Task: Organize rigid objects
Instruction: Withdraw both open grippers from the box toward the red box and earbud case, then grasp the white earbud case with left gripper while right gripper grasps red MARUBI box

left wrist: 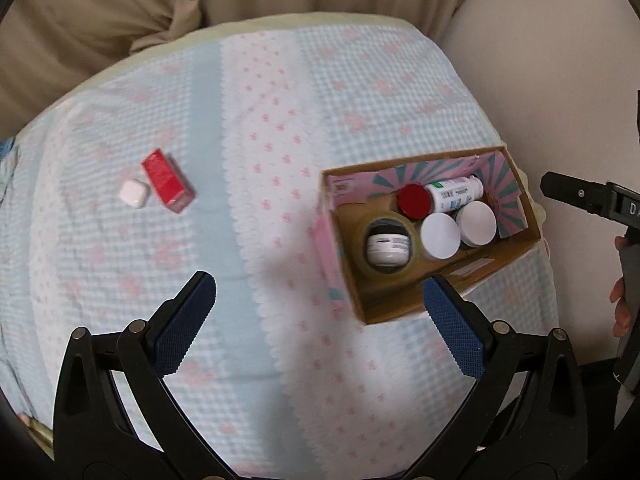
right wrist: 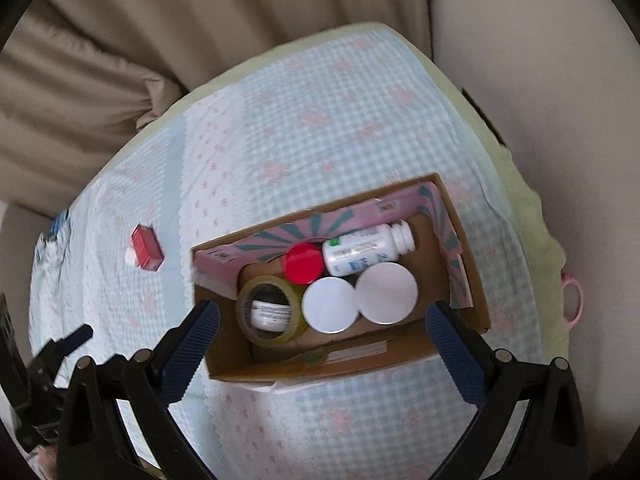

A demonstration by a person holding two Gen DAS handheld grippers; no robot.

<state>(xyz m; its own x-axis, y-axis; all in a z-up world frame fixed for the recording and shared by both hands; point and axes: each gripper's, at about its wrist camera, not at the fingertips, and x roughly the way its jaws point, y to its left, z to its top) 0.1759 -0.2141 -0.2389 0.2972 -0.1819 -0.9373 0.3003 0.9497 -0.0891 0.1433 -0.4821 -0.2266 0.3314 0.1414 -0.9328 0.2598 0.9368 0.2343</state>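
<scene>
I am hovering both my left gripper (left wrist: 320, 300) and right gripper (right wrist: 322, 330) with jaws wide and empty, while the red box (left wrist: 168, 181) and white case (left wrist: 135, 194) touching it are lying well apart from the cardboard box (left wrist: 516, 254), risking dragging one when grabbing the other.

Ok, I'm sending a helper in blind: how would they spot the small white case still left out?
Start at the cardboard box on the checked cloth, then look well to its left for the red box lying flat. The small white case touches its left side: rounded, glossy, the only white item outside the box.
</scene>
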